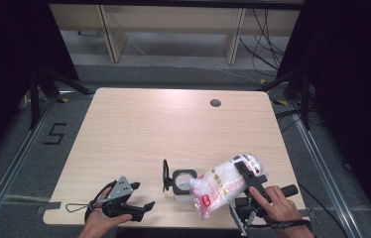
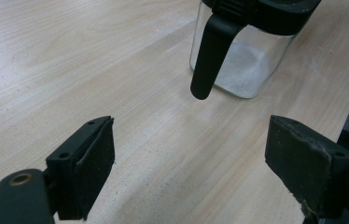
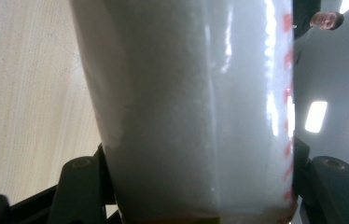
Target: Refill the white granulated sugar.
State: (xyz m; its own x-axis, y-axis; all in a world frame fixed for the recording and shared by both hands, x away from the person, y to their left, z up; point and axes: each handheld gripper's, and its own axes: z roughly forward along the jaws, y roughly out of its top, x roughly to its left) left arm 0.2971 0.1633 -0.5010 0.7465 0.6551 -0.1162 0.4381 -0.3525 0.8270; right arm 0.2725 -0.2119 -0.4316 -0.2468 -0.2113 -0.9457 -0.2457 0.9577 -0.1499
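A clear plastic bag of white granules (image 1: 221,185) with red print lies tilted over the front right of the table, and my right gripper (image 1: 243,171) is shut across its upper half. In the right gripper view the bag (image 3: 196,107) fills the space between the two black jaws of the right gripper (image 3: 200,186). The bag's lower corner hangs at the mouth of a clear jar (image 1: 184,186) whose black lid (image 1: 165,174) stands flipped open. My left gripper (image 1: 143,196) rests open near the front left edge, nothing in it. From the left gripper (image 2: 191,158), the jar (image 2: 249,65) stands just ahead, a little white powder on its floor.
A round cable hole (image 1: 216,102) sits at the table's far right. Pale shelving (image 1: 173,29) and loose cables (image 1: 268,44) lie beyond the far edge. A floor mark "5" (image 1: 54,133) is left of the table. A person (image 3: 324,18) stands far off under ceiling lights.
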